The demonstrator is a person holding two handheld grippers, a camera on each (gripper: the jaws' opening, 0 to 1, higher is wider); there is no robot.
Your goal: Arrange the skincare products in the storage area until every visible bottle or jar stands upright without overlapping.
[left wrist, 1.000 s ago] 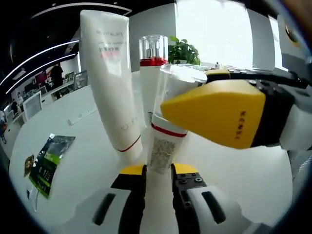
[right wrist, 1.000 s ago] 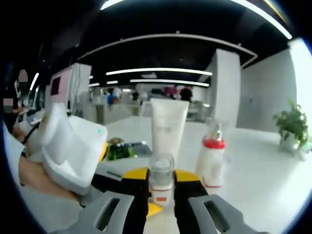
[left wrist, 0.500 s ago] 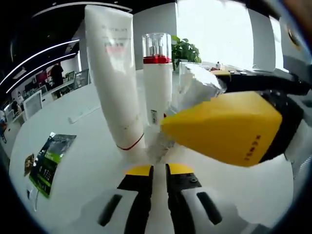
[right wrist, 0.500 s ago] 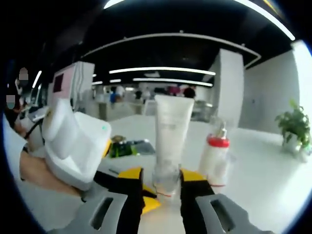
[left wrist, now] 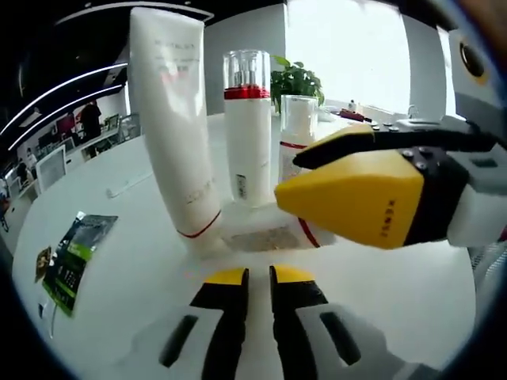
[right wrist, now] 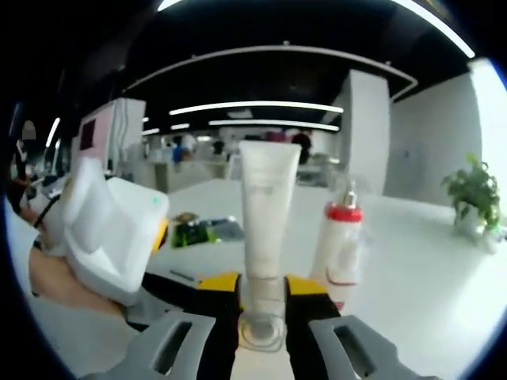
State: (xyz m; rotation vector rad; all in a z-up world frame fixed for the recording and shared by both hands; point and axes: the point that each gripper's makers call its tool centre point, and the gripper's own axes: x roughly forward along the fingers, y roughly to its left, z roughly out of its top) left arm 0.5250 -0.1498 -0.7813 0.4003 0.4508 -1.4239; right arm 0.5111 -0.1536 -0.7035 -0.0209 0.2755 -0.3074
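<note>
In the left gripper view, a glossy green sachet (left wrist: 67, 257) lies flat at the far left of the white table (left wrist: 119, 237). Next comes the tall white tube (left wrist: 176, 127), smooth and matte, standing on its cap with a thin red line near the base. Beside it stands the white pump bottle (left wrist: 247, 131) with a red collar and clear cylindrical cap, and behind that a small clear-capped bottle (left wrist: 298, 131). A second earlier the small red-banded bottle (left wrist: 269, 236) was held upright between the grippers; now it lies on its side on the table, label up, touching the tube's foot. The left gripper (left wrist: 257, 277) has drawn back from it, its yellow-tipped black jaws nearly together and holding nothing. The right gripper (left wrist: 364, 198), a blocky yellow and black shell, crosses from the right above the fallen bottle's far end.

In the right gripper view, the left gripper's white housing (right wrist: 111, 233) sits at the left. The right gripper (right wrist: 261, 305) clamps the lying bottle (right wrist: 261, 317) by its clear round end, where earlier that bottle stood upright between the jaws. The tube (right wrist: 265, 210) and pump bottle (right wrist: 337, 245) stand beyond.
</note>
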